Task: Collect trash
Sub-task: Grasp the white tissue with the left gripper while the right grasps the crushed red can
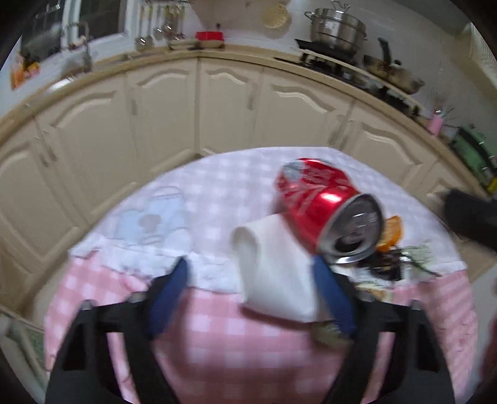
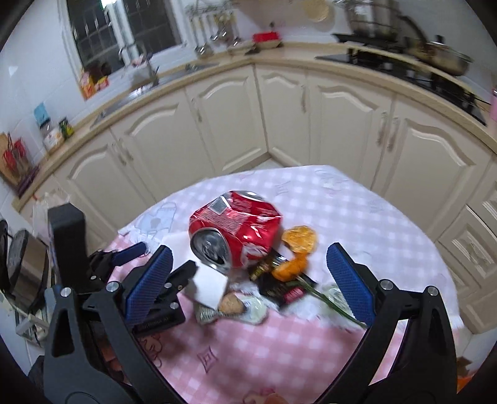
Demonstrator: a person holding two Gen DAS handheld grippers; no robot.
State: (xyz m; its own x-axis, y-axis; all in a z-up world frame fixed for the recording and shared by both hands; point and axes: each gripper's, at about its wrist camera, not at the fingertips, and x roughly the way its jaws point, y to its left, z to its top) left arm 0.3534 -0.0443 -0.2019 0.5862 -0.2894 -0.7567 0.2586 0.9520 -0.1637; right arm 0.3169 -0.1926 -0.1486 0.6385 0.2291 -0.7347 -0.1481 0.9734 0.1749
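A crushed red soda can (image 1: 316, 199) (image 2: 239, 223) lies on its side on the pink checked tablecloth (image 1: 217, 342) (image 2: 279, 348). A white rolled paper piece (image 1: 273, 264) (image 2: 208, 286) lies against it. My left gripper (image 1: 251, 279) straddles that paper; its right pad touches the paper and its left pad stands clear of it. Orange peel (image 1: 391, 233) (image 2: 299, 239), a dark wrapper (image 2: 276, 279), a green stem (image 2: 326, 298) and a brown shell (image 2: 231, 303) lie beside the can. My right gripper (image 2: 248, 279) hangs open just short of this pile, with nothing held.
Cream cabinets (image 1: 230, 105) (image 2: 230, 118) stand close behind the table's far edge. The counter above carries a steel pot (image 1: 337, 26) on a stove and a sink (image 2: 149, 80). The right gripper's dark body (image 1: 472, 214) shows at the right edge of the left wrist view.
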